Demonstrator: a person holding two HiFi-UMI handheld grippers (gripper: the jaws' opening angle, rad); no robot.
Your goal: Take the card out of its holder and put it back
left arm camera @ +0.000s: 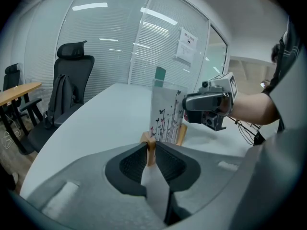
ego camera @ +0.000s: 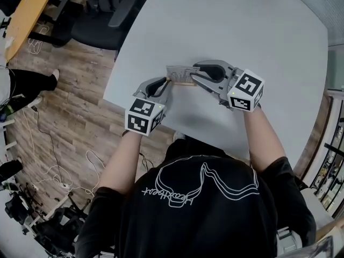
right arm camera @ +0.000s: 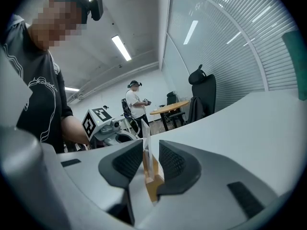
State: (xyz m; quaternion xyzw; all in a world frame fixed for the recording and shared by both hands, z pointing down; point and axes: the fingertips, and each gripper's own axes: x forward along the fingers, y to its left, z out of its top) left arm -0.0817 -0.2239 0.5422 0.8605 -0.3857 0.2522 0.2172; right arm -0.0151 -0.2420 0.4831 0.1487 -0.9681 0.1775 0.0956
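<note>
Here, the left gripper clamps the wooden holder; the right gripper, jaws parted, straddles the light, bendable card, probably best pinched by its side edge.

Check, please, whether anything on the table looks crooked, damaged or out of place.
Nothing stands out. The card stands upright in its wooden holder on the grey table, and nothing looks spilled or damaged. The left gripper clamps one end of the holder.

Grey table, wood-plank floor, black office chair, glass partition with blinds
</note>
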